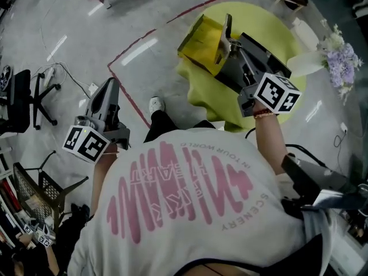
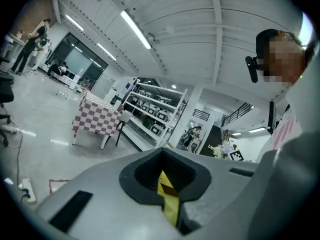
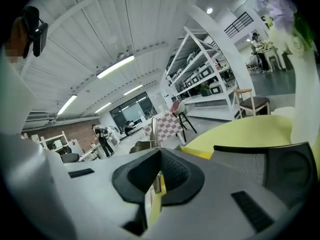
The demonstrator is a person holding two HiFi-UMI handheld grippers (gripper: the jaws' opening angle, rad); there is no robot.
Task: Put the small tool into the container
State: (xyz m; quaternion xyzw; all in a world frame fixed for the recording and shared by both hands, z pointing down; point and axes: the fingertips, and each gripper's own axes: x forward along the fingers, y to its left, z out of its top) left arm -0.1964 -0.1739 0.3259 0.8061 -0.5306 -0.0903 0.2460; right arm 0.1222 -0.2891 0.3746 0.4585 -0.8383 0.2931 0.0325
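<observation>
Over the tabletop (image 1: pixel 270 25), the right hand-held gripper (image 1: pixel 233 48) is clamped on the small metal tool (image 3: pixel 154 128). The tool sticks up just beside the yellow container (image 1: pixel 202 39), on its right. The left hand-held gripper (image 1: pixel 111 88) has its jaws together with nothing between them, well left over the floor (image 1: pixel 69 16). Flowers (image 1: pixel 340 57) stand at the tabletop's right edge.

container (image 1: pixel 201 42) on table (image 1: pixel 270 27), left edge | right gripper (image 1: pixel 230 45) just right of it, small tool (image 3: pixel 154 125) in its jaws | flowers (image 1: pixel 339 56) at table's right edge | left gripper (image 1: pixel 112 86) way off left, over floor (image 1: pixel 144 16)
</observation>
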